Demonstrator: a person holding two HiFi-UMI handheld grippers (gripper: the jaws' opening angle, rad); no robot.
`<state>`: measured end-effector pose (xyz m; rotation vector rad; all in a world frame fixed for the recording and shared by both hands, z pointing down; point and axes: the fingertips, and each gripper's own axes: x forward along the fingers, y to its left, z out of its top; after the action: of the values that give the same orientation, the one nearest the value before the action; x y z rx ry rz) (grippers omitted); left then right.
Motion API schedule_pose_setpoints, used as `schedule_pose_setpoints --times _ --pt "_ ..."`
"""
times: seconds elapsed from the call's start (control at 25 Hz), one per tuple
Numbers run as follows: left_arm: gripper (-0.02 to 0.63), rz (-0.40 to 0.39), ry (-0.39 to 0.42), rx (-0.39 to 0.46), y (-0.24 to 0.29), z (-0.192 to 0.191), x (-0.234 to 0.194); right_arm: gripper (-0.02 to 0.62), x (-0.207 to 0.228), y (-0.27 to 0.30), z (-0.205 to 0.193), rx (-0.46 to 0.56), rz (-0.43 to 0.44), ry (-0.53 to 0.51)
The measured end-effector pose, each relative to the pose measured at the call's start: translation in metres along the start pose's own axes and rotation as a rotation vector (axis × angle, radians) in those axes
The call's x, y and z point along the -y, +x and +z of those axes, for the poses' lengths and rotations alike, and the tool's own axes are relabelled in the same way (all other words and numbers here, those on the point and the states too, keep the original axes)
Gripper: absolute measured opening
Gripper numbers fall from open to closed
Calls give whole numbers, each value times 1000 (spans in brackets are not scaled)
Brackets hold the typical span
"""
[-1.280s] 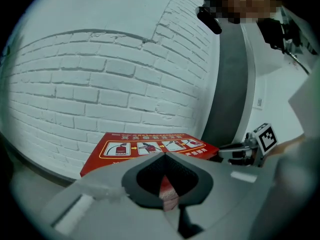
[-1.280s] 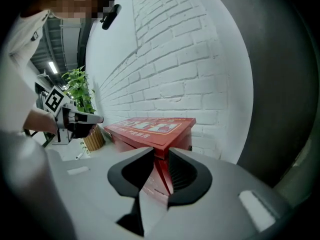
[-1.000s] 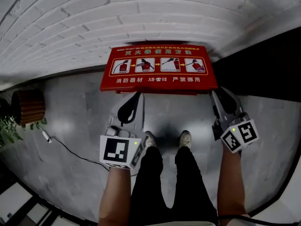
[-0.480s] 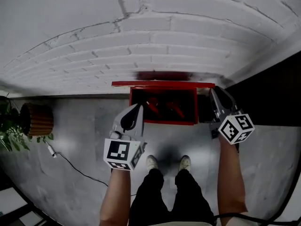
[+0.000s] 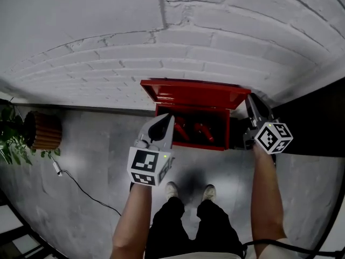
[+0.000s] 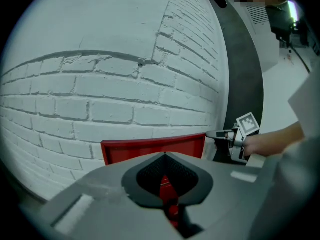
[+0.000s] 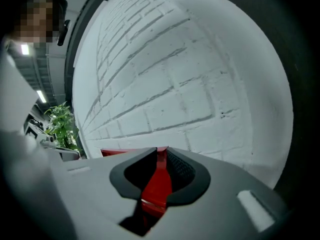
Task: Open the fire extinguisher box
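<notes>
**Desk:** What changed in the last second?

**Operator:** The lid (image 5: 194,93) lay flat over the fire extinguisher box (image 5: 191,144) a second ago. Now it stands raised against the white brick wall (image 5: 161,53), and the extinguishers (image 5: 202,129) show inside. I judge the box as good as open.

**Desk:** And your grippers?

**Operator:** My right gripper (image 5: 252,99) is at the lid's right end, its jaws closing with the red edge between them and the pads on it. My left gripper (image 5: 167,117) hangs clenched and empty just before the box's left front corner, touching nothing. The box sits on the floor (image 5: 97,155) at the wall's foot.
</notes>
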<state>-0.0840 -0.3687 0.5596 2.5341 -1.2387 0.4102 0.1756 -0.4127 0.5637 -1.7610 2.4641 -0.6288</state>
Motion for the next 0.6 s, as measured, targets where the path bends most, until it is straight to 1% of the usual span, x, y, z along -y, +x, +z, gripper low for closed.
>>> schedule_pose_setpoints --times 0.16,0.36,0.48,0.6 --pt "6 31 -54 17 -21 -2 -12 55 2 9 2 -17 6 -36" --pt "6 55 -58 28 -38 4 -21 48 3 -5 1 -18 -29 -62" --pt "6 68 -58 56 -49 13 -19 42 -13 -31 1 -3 -28 -104" --pt "6 79 -49 68 -67 24 -11 8 -41 -66 2 -4 -19 -149"
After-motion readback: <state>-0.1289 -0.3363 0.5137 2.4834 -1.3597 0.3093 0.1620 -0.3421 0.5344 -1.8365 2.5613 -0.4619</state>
